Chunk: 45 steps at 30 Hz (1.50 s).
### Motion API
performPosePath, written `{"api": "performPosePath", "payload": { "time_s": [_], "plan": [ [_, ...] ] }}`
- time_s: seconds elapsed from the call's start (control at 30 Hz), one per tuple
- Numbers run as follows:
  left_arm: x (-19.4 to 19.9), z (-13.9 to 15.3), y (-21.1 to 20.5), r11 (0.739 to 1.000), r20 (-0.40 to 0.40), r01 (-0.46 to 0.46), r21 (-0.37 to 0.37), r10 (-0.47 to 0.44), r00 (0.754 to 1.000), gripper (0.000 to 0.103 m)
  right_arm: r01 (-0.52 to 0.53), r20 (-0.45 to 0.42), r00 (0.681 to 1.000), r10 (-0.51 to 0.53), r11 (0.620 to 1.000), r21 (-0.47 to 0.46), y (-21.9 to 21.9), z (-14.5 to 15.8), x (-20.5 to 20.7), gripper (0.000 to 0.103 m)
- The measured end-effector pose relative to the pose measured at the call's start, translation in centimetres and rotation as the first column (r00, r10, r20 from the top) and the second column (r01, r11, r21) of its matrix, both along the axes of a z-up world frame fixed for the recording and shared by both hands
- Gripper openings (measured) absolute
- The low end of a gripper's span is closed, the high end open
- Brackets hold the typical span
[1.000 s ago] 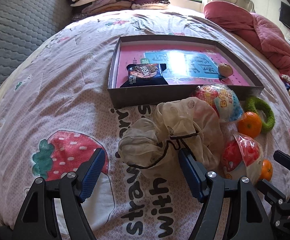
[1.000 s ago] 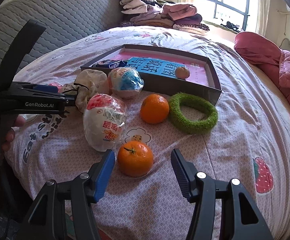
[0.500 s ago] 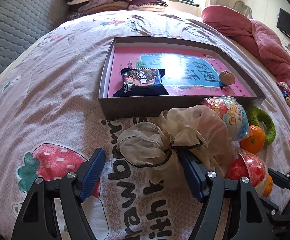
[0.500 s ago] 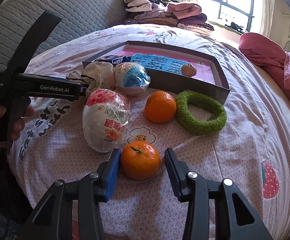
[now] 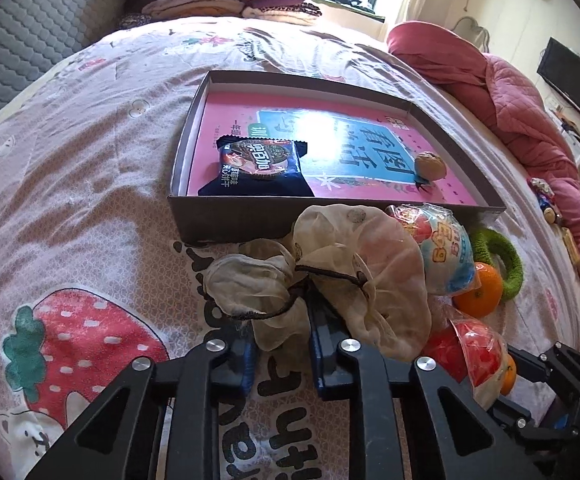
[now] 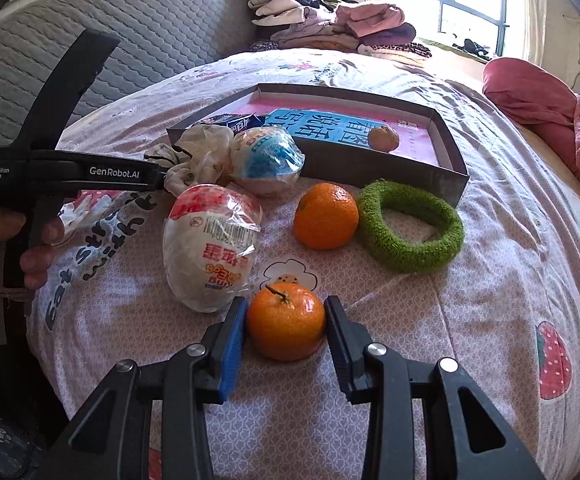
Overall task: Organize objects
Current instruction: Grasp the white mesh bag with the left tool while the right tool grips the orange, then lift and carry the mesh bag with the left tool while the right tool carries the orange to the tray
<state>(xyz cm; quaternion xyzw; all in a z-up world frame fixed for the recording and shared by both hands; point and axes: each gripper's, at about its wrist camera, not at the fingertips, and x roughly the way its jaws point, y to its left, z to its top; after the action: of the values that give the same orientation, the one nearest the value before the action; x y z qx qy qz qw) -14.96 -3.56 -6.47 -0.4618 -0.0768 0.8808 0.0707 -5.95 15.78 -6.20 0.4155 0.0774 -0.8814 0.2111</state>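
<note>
Left gripper (image 5: 279,334) clenched on cream scrunchie (image 5: 322,280) by the box's (image 5: 229,216) front wall; right gripper (image 6: 285,334) grasping tangerine (image 6: 285,320) near bed's foot edge.

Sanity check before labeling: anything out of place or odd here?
Nothing damaged or spilled. The walnut and dark snack packet lie in the box; both wrapped buns, both oranges, the green ring and the cream scrunchie sit outside it on the bedspread.

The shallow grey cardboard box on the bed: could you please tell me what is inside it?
Inside the grey cardboard box lie a dark snack packet and a small brown walnut-like ball, both resting on a pink and blue printed sheet. Whatever lies beneath that sheet is hidden.
</note>
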Motion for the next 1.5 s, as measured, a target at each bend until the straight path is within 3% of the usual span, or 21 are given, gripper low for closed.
{"api": "performPosePath", "payload": {
  "time_s": [0.37, 1.5],
  "plan": [
    [1.4, 1.0, 0.6, 1.0, -0.052, -0.002, -0.018, 0.001, 0.999, 0.009, 0.012, -0.005, 1.0, -0.012, 1.0, -0.017, 0.4, 0.2, 0.0, 0.039],
    [6.2, 6.2, 1.0, 1.0, -0.192, -0.003, 0.004, 0.003, 0.981, 0.009, 0.057, -0.097, 0.993, -0.068, 0.992, -0.114, 1.9, 2.9, 0.3, 0.038]
  ]
}}
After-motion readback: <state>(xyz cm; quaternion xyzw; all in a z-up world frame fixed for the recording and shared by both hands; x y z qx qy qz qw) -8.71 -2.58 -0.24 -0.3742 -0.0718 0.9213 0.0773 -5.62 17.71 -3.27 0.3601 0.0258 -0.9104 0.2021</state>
